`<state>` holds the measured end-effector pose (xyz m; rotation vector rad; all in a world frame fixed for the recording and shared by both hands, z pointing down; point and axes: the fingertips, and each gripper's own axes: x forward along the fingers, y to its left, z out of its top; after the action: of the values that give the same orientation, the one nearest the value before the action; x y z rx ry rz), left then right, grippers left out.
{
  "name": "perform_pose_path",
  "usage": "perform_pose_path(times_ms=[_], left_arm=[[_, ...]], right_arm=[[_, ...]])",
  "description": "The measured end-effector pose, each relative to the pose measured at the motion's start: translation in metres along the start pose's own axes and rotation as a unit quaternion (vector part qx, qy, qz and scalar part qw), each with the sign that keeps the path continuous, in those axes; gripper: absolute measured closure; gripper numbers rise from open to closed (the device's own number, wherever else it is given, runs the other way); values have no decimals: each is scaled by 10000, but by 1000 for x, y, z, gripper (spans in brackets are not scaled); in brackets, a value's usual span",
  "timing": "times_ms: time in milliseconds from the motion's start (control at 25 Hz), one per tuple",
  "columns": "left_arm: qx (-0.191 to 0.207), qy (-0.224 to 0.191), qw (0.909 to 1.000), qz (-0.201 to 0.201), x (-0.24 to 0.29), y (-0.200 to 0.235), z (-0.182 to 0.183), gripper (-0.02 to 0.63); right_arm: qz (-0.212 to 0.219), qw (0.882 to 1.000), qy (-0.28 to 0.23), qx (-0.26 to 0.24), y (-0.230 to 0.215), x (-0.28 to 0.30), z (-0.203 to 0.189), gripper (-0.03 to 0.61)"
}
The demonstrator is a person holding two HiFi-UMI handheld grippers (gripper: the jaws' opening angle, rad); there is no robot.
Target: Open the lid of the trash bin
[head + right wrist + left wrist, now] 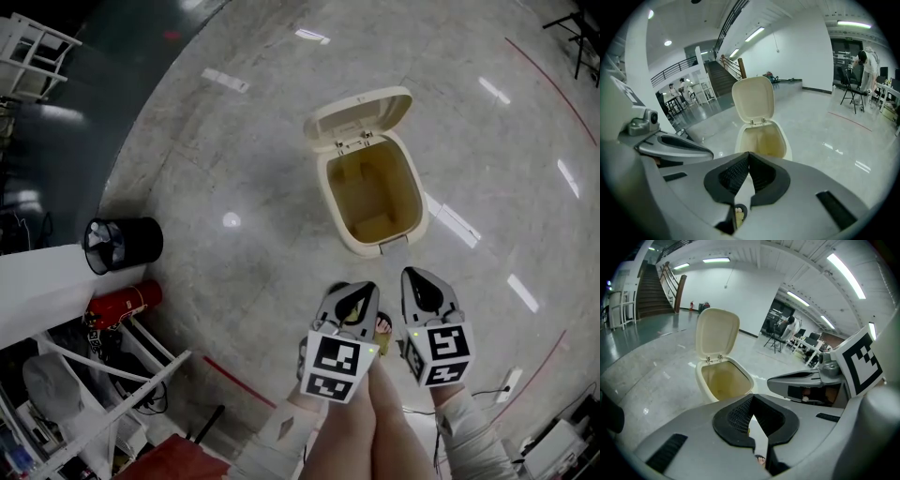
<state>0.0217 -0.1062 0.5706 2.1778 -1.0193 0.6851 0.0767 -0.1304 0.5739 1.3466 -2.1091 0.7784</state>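
Observation:
The cream trash bin (pixel 336 217) stands on the pale stone floor with its lid (pixel 361 117) swung up and back on its hinges, and the yellowish inside is bare. A grey pedal (pixel 394 247) sticks out at its near side. My left gripper (pixel 361 289) and right gripper (pixel 419 277) hang side by side just short of the pedal, above the person's legs, both shut on nothing. The left gripper view shows the bin (pixel 704 380) and raised lid (pixel 717 333) beyond my left gripper (pixel 752 397). In the right gripper view the same bin (pixel 740 137) and lid (pixel 752 101) sit ahead of my right gripper (pixel 749 154).
A black wastebasket (pixel 122 244) and a red fire extinguisher (pixel 122 303) lie at the left beside a white panel (pixel 37 291) and white frames. A red line (pixel 234 380) marks the floor. Far back are a staircase (pixel 651 296) and a person (pixel 867 61) near chairs.

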Motion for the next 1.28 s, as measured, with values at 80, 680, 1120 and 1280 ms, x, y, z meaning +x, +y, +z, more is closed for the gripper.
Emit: perform_pose_path(times_ms=[80,680,1120,1280], left_arm=[[-6,-21,10000,11,-3,-3,1,609],[-65,-180,9997,141,-16,-11,3,609],[-126,-214,9995,186,-20,-21,1,609],[-130,-247,9994,209,-21,-22,2,609]], right_arm=[[60,9999,-71,130,4,-9,4,574],[114,9993,-316,133,15,-41,15,574],[138,9993,-339,35,18,-48,16,574],[151,9993,-349,8,19,-49,16,574]])
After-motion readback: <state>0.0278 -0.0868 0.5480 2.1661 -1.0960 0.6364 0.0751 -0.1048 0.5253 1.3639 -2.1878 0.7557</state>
